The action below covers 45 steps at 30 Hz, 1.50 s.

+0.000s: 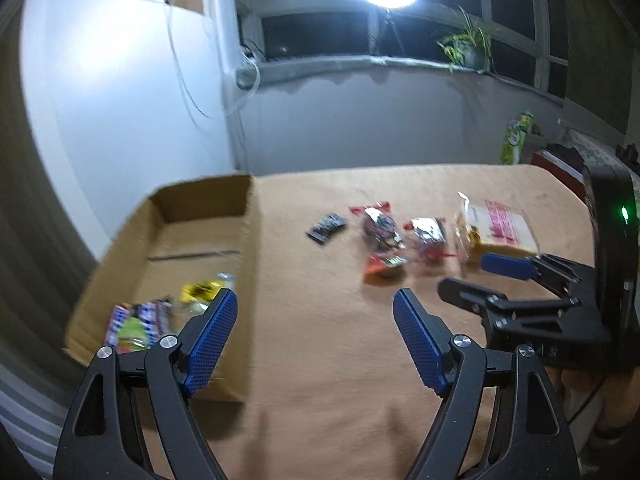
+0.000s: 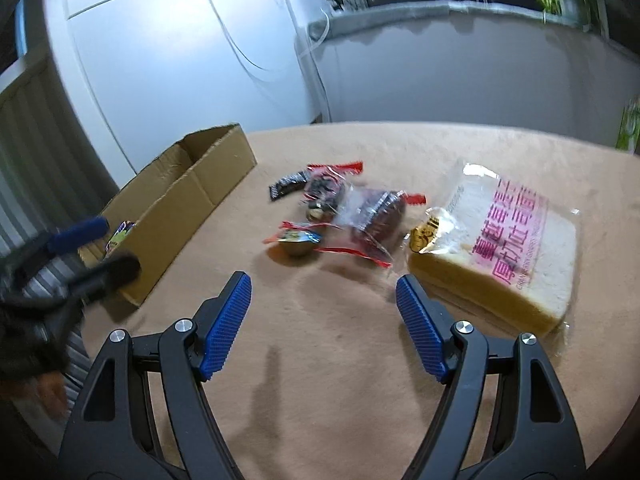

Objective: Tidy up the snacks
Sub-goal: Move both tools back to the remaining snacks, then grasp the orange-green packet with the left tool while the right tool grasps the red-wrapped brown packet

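Both the left gripper point(image 1: 314, 340) and the right gripper point(image 2: 323, 326) hang over the tan worktop point(image 2: 320, 400) with jaws apart and empty, while a few packets already lie in the cardboard box point(image 1: 248, 280) at the left. The loose snacks, namely the bagged bread point(image 2: 520, 248), two red-edged clear packets point(image 2: 372, 220), a small cup point(image 2: 298, 242) and a dark sachet point(image 2: 288, 184), lie close together. The likely trouble is a jaw snagging a neighbouring wrapper, or squeezing the soft bread out of shape.
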Tool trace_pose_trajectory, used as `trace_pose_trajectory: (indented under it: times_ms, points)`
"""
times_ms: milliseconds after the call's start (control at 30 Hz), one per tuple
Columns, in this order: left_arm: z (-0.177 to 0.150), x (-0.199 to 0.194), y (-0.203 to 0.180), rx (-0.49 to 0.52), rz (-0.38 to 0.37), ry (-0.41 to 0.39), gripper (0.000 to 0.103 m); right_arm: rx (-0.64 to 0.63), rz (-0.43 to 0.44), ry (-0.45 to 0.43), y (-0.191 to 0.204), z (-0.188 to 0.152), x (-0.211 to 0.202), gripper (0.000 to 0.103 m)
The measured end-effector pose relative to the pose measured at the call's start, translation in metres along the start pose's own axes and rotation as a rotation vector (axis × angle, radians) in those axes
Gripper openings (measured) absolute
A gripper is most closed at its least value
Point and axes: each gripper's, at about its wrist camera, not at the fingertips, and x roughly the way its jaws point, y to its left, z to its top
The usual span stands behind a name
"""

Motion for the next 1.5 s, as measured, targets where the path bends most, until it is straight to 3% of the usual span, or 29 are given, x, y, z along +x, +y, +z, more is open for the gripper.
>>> trace_pose_trajectory:
  times_ms: [133,400,600,733,833,967,1067,1200,1500]
  points:
    - [-0.005,0.021,-0.011,-0.005,-0.043,0.053,0.08,0.029,0.023,0.052,-0.014,0.01,0.017,0.078]
    - [-0.009,0.053,-0.015,-0.025,-0.108,0.112,0.08,0.081,-0.035,0.064,-0.044,0.031,0.031,0.078]
    - [0.003,0.088,-0.019,-0.06,-0.196,0.152,0.08,0.025,-0.002,0.084,-0.03,0.044,0.044,0.078]
    - [0.01,0.097,-0.021,-0.065,-0.214,0.16,0.08,0.04,0.002,0.108,-0.035,0.044,0.055,0.052]
    - [0.015,0.104,-0.02,-0.079,-0.22,0.17,0.08,0.043,0.0,0.107,-0.037,0.041,0.057,0.044]
    - [0.016,0.116,-0.023,-0.087,-0.202,0.186,0.08,0.065,0.012,0.096,-0.043,0.039,0.054,0.042]
    - [0.016,0.119,-0.024,-0.084,-0.184,0.181,0.066,0.093,0.027,0.076,-0.049,0.036,0.048,0.041]
    - [0.013,0.116,-0.023,-0.074,-0.161,0.163,0.036,0.129,0.056,0.038,-0.057,0.033,0.041,0.04]
    - [0.006,0.106,-0.008,-0.14,-0.21,0.14,0.03,0.178,0.09,0.01,-0.066,0.032,0.039,0.04]
